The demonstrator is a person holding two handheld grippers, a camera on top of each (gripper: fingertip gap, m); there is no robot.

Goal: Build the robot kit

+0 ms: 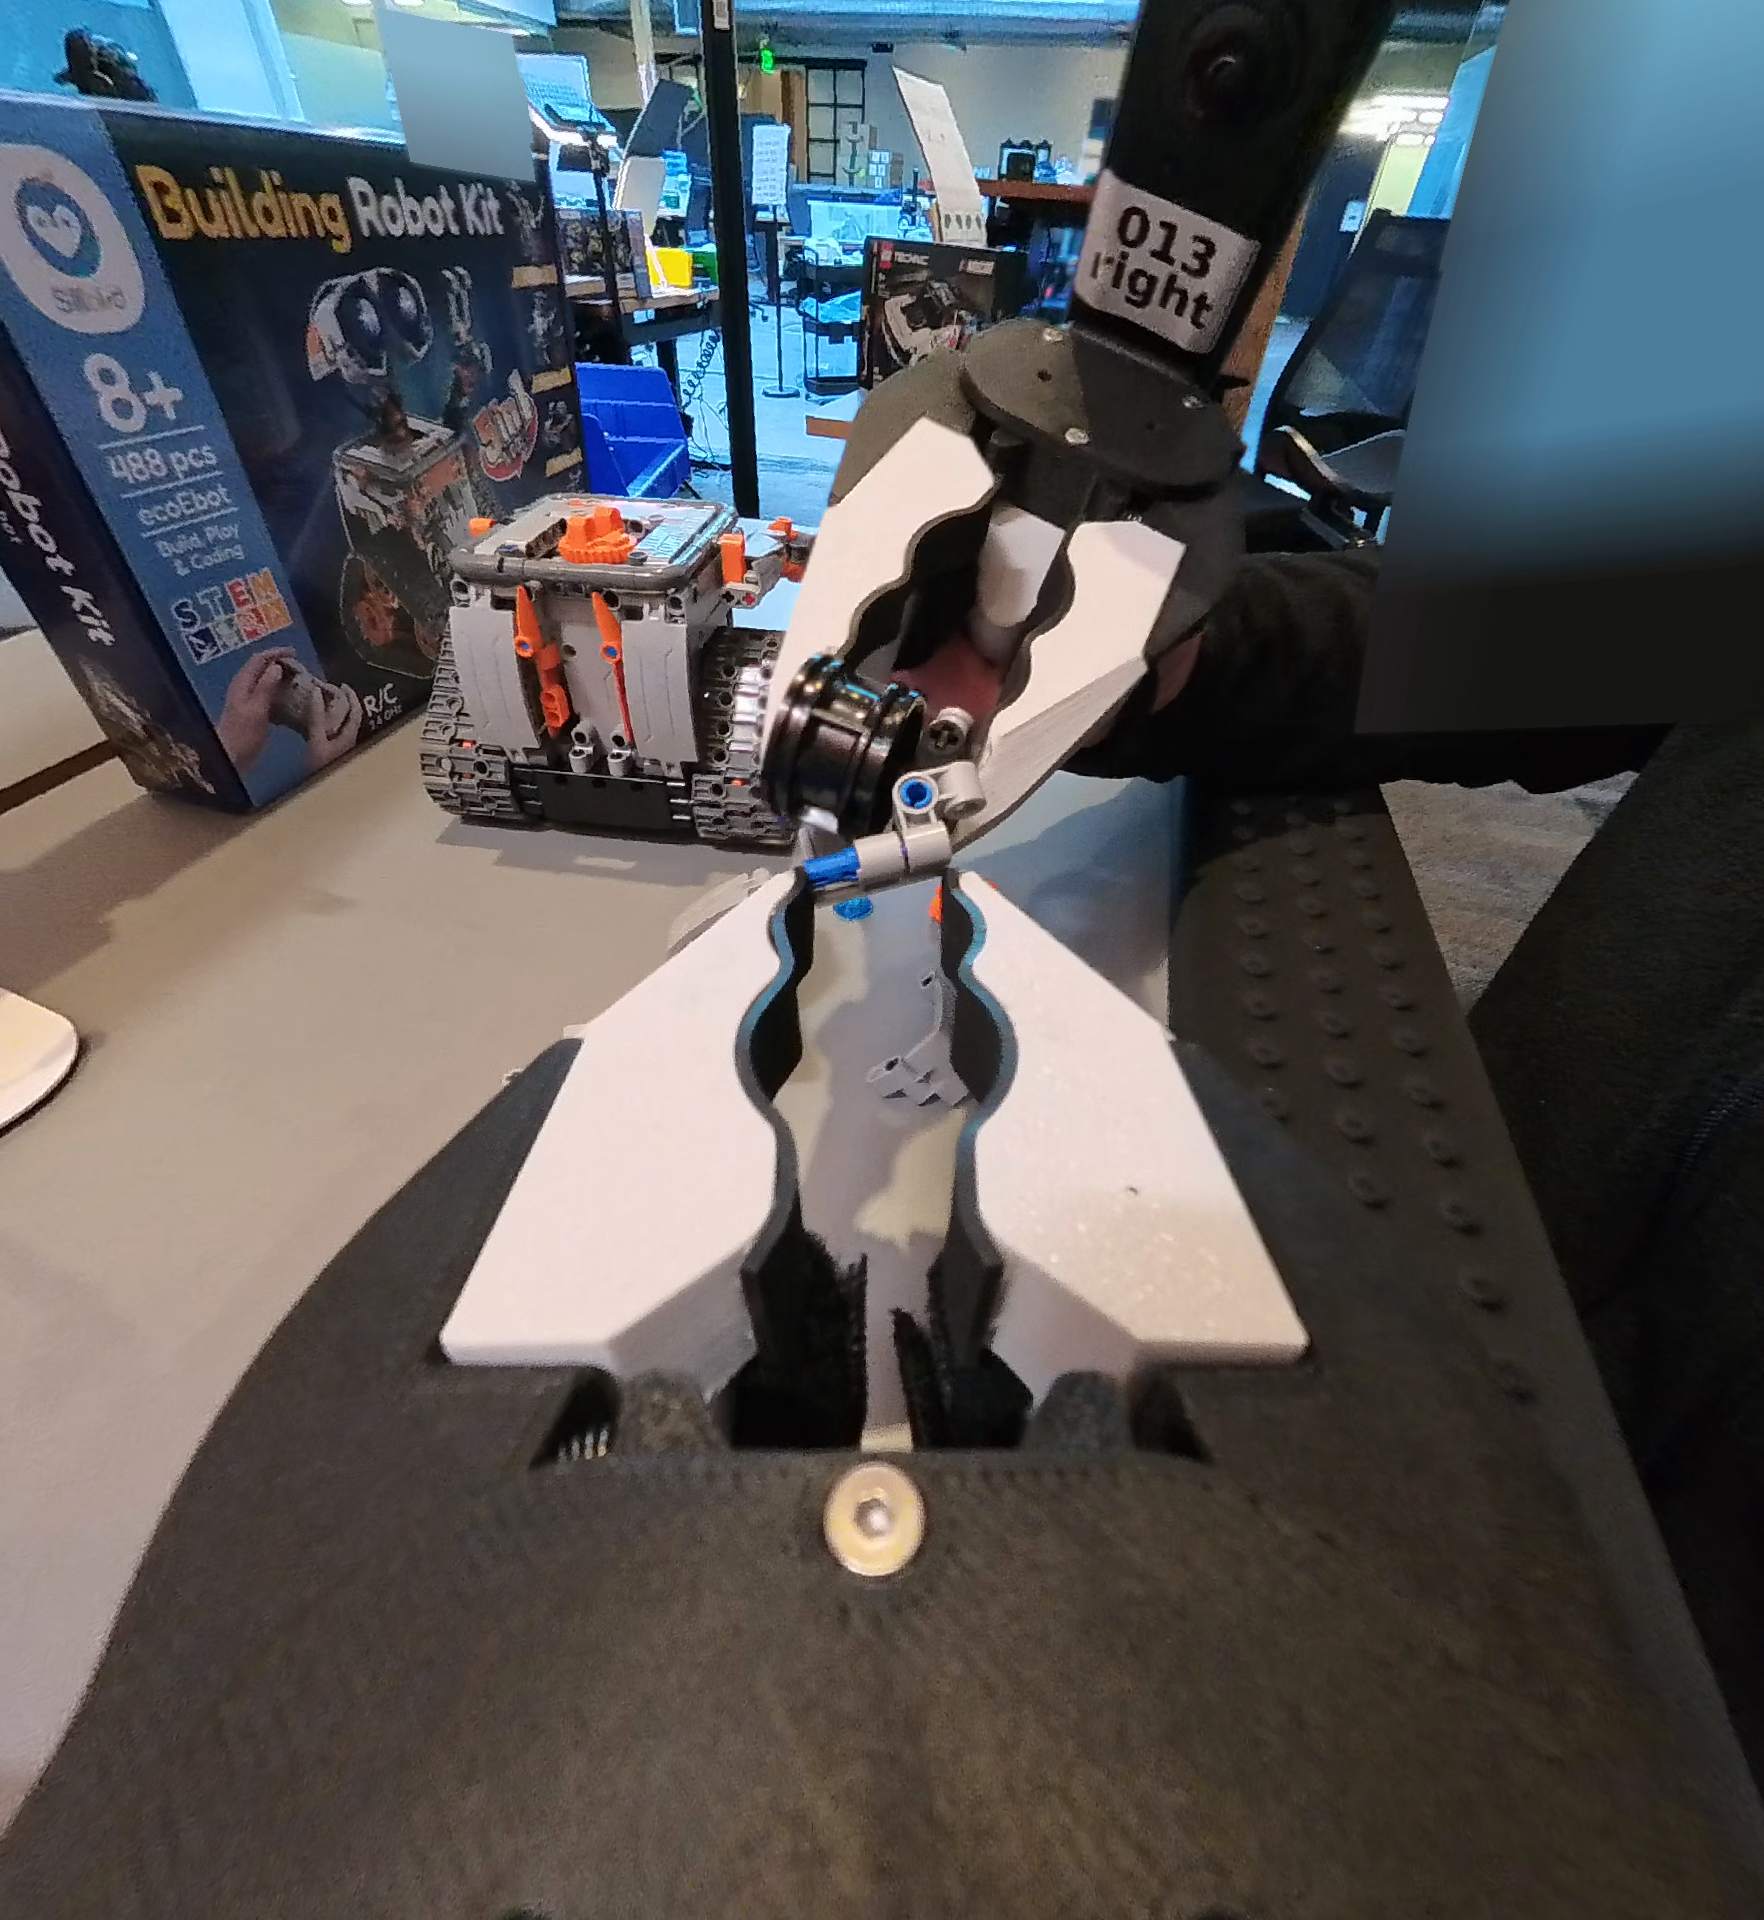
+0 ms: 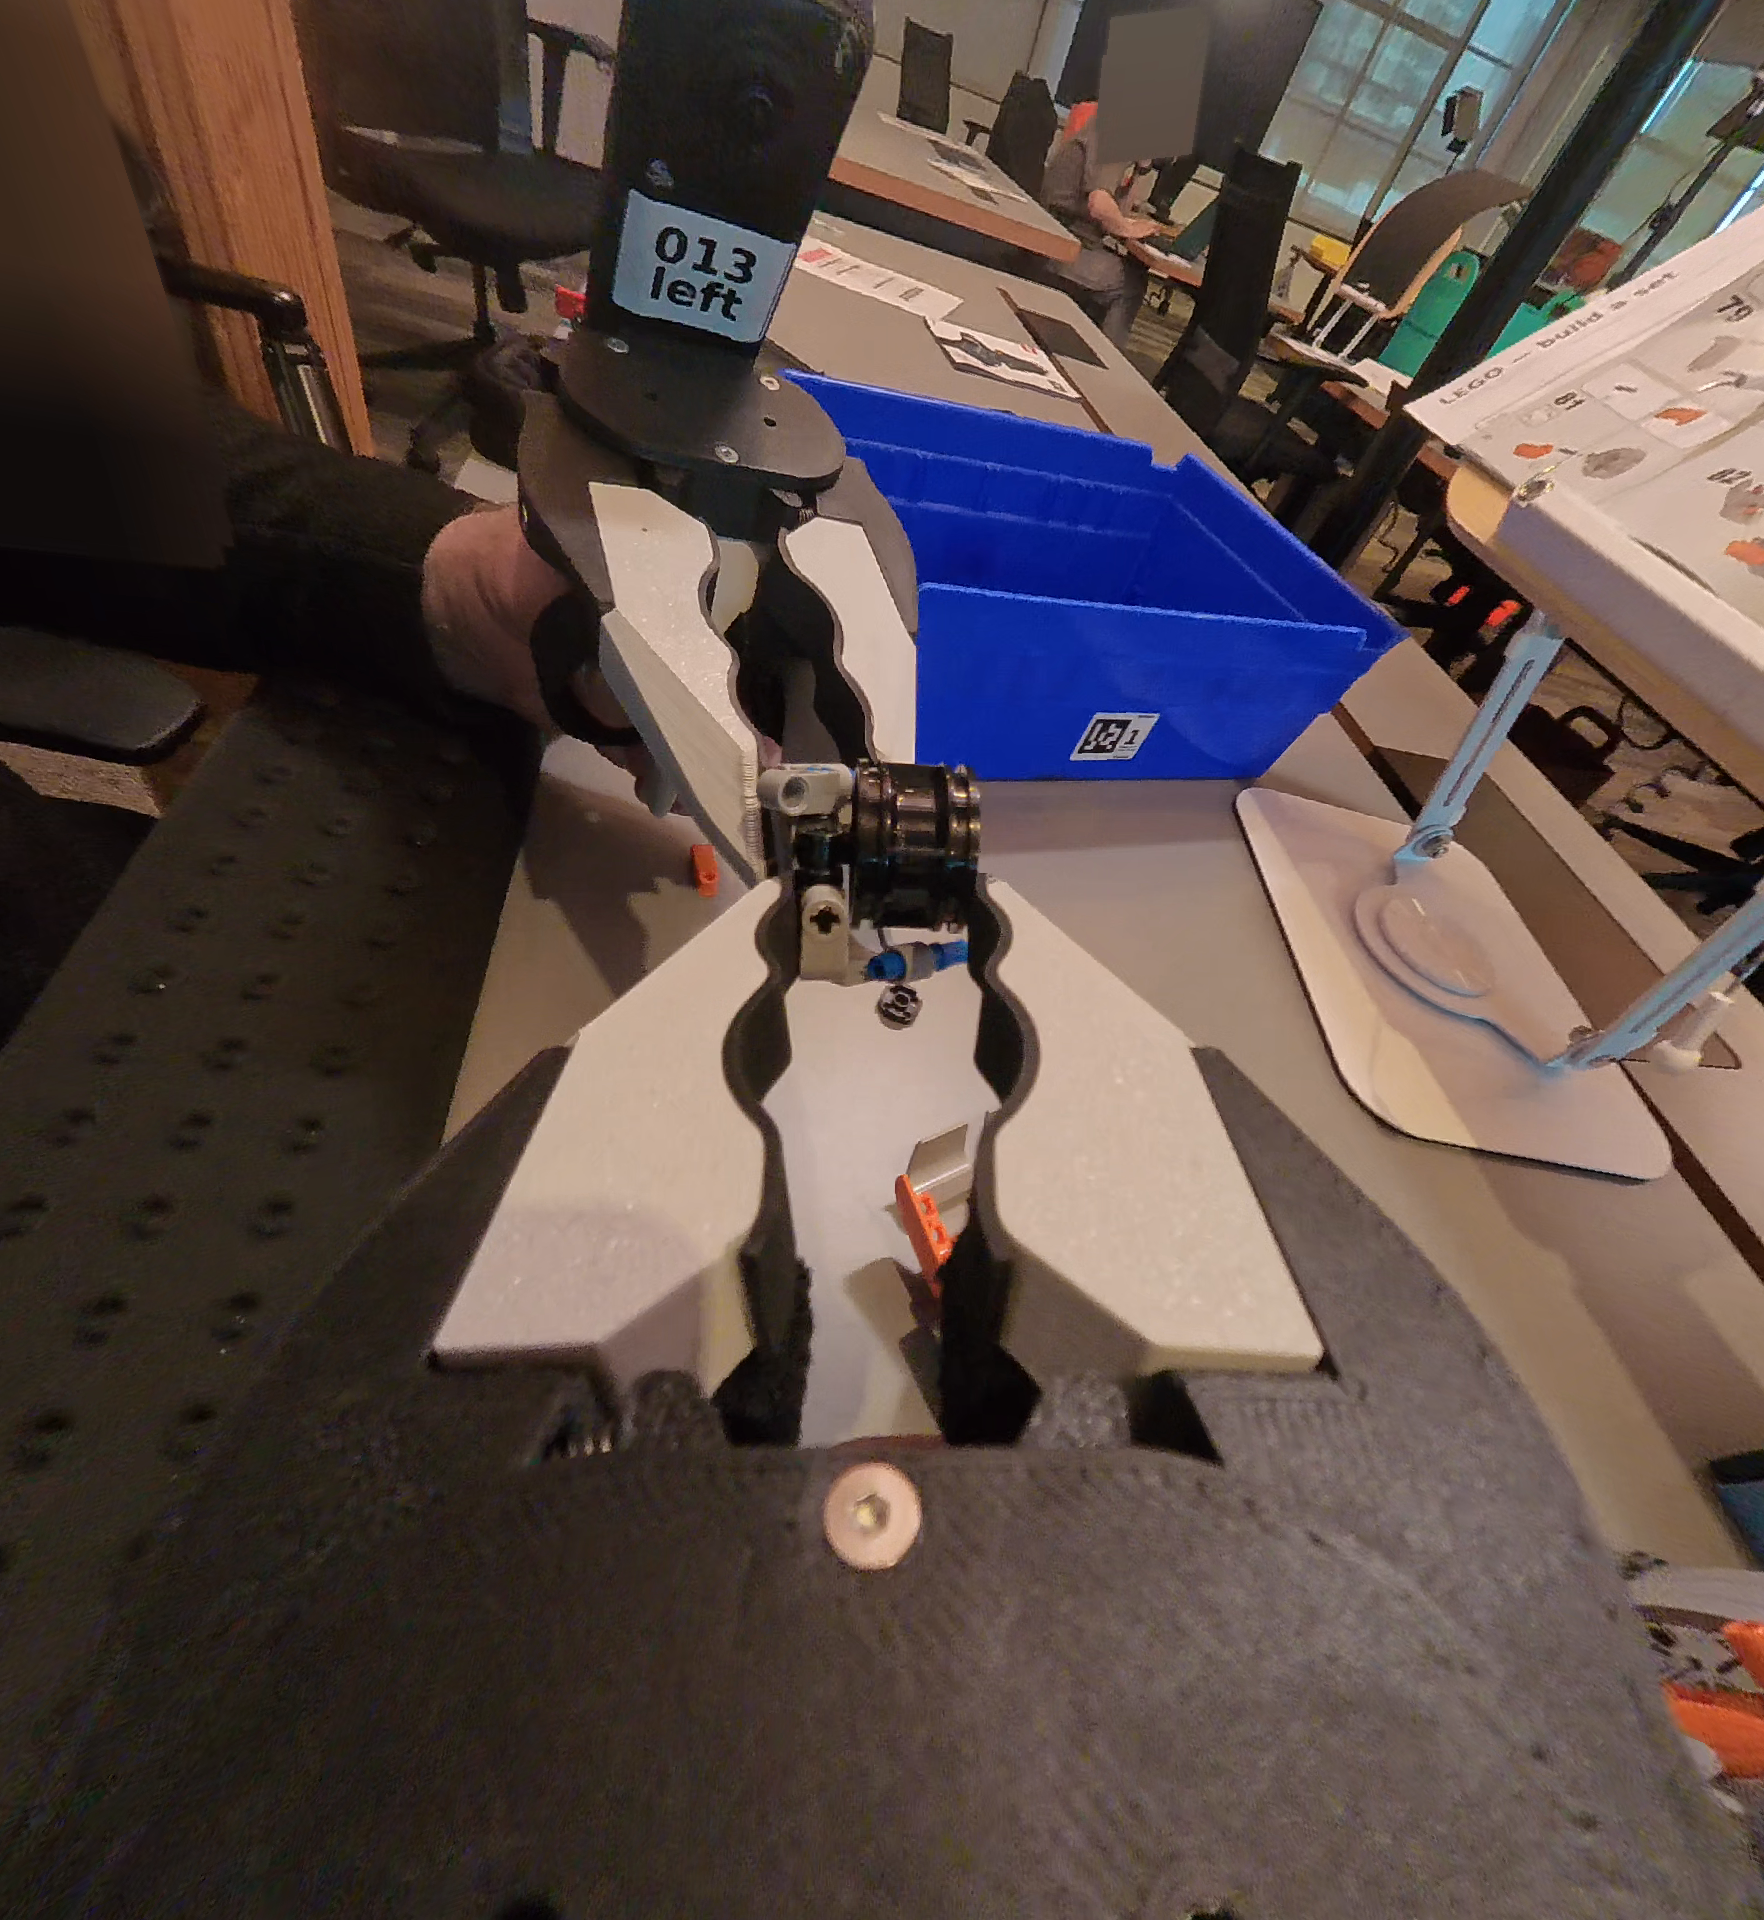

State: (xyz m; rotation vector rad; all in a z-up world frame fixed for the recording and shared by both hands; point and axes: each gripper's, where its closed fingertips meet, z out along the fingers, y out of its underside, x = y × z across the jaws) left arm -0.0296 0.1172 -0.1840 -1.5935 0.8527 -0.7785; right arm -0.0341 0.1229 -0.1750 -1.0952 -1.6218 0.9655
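- Left gripper (image 1: 873, 883) fills the near foreground of its own view: black body, pale grey fingers (image 1: 649, 1122) with wavy black inner edges. Tips pinch a small grey connector (image 1: 899, 854) with a blue pin at its end.
- Right gripper (image 2: 883, 894) looks the same in its view. Its tips clamp a black wheel hub (image 2: 909, 844), one finger on each side.
- Hub and connector belong to one small assembly: glossy black hub, ribbed round the rim; light grey connector pieces on one side, one with a cross-shaped hole; blue pins (image 2: 893, 964) below.
- Assembly is held above the grey table (image 1: 234, 1039), between the two grippers, which meet tip to tip.
- In the left view the right gripper (image 1: 862, 774) comes down from the upper right, a dark sleeve behind it.
- In the right view the left gripper (image 2: 769, 821) comes in from the upper left, held in a bare hand (image 2: 488, 613).
- Loose parts on the table under the grippers: a small black round piece (image 2: 899, 1004), an orange and grey piece (image 2: 928, 1205), a small orange bit (image 2: 703, 871).
- Tracked grey robot model (image 1: 597, 665) with orange parts stands behind, just beside a blue kit box (image 1: 223, 436).
- Blue bin (image 2: 1117, 603) sits beyond the grippers; a white stand (image 2: 1449, 977) carrying an instruction sheet stands to the right.
- Black perforated board (image 2: 130, 987) lies along the table edge.
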